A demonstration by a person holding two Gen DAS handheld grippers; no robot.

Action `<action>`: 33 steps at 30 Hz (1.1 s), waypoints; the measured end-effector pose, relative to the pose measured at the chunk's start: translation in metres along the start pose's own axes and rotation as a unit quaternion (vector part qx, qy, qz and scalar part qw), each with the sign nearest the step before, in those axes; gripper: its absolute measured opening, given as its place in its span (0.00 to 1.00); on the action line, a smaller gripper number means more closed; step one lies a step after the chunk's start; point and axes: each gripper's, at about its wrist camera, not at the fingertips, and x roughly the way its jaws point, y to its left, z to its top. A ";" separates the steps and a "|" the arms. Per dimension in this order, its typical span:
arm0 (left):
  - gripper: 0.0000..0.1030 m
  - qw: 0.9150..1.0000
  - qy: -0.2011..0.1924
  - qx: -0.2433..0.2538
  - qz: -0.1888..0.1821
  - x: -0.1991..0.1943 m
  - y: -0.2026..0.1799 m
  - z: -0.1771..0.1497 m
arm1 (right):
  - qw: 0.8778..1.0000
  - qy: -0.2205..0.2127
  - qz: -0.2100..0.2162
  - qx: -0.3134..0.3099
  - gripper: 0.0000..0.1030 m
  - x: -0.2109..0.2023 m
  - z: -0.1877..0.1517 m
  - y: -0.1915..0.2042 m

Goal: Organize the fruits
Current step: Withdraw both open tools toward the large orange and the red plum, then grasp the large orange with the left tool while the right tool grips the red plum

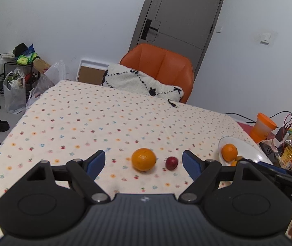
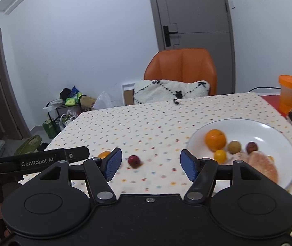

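Right wrist: plate [image 2: 269, 126], 5 fruits

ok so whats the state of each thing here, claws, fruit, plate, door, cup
left claw: open, holding nothing
right claw: open, holding nothing
orange: loose on the tablecloth, outside the plate
red fruit: loose on the tablecloth beside the orange
white plate: already holds several fruits
peeled citrus: in the plate, peel off
door: shut
orange cup: lid on, upright
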 end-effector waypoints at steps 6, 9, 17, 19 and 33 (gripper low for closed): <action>0.79 1.000 0.013 0.007 -0.007 0.004 0.012 0.002 | 1.000 0.017 0.010 0.001 0.62 0.019 -0.003 0.014; 0.80 1.000 0.022 0.013 -0.009 0.007 0.014 0.004 | 1.000 0.023 0.013 0.009 0.73 0.026 -0.004 0.016; 0.88 0.999 0.032 0.011 0.007 0.018 0.027 0.007 | 1.000 0.015 -0.001 0.021 0.94 0.039 -0.003 0.012; 0.88 0.999 0.038 0.012 0.003 0.021 0.029 0.007 | 1.000 0.018 -0.001 0.025 0.94 0.043 -0.004 0.010; 0.86 0.998 0.056 0.034 -0.023 0.049 0.024 0.012 | 0.997 0.057 0.043 0.032 0.60 0.067 0.001 -0.005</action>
